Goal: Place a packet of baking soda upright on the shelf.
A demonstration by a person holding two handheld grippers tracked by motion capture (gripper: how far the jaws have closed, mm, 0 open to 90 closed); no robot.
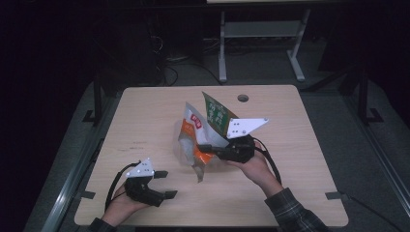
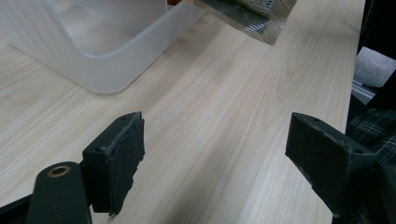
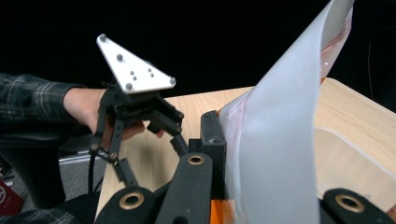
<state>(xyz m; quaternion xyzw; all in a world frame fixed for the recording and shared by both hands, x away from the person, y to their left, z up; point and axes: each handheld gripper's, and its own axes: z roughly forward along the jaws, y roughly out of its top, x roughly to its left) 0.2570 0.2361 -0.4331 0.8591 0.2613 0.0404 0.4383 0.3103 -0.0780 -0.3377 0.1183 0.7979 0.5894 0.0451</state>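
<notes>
1. Over the desk (image 1: pixel 145 108), from the high view, the right gripper (image 1: pixel 205 147) has its jaws pinched tight on an orange and white snack bag (image 1: pixel 192 137). The bag stands up tall in the middle of the desk, over a clear plastic tub (image 1: pixel 180 152) that is hard to make out from up here. A green bag (image 1: pixel 216 115) rises just behind it, touching it. The left gripper (image 1: pixel 167 183) sits low near the front left edge, well apart from the bags, jaws wide and holding nothing. To do this step well, I think the right hand should keep a firm pinch low on the bag and hold it steady, so the left jaws can come in and take an edge.

2. Along the left gripper view, both black pads (image 2: pixel 122 149) stand far apart with bare wood between them. This view gives what the high one hides: the clear tub (image 2: pixel 100 60) has a thick, rounded rim, and a shiny silver bag edge (image 2: pixel 254 21) hangs near it.

3. Up close in the right gripper view, the jaws squeeze the white sheet of the bag (image 3: pixel 280 140) flat. This view also catches the left gripper (image 3: pixel 175 135) from the front, with its grey plate on top and a hand behind it.
</notes>
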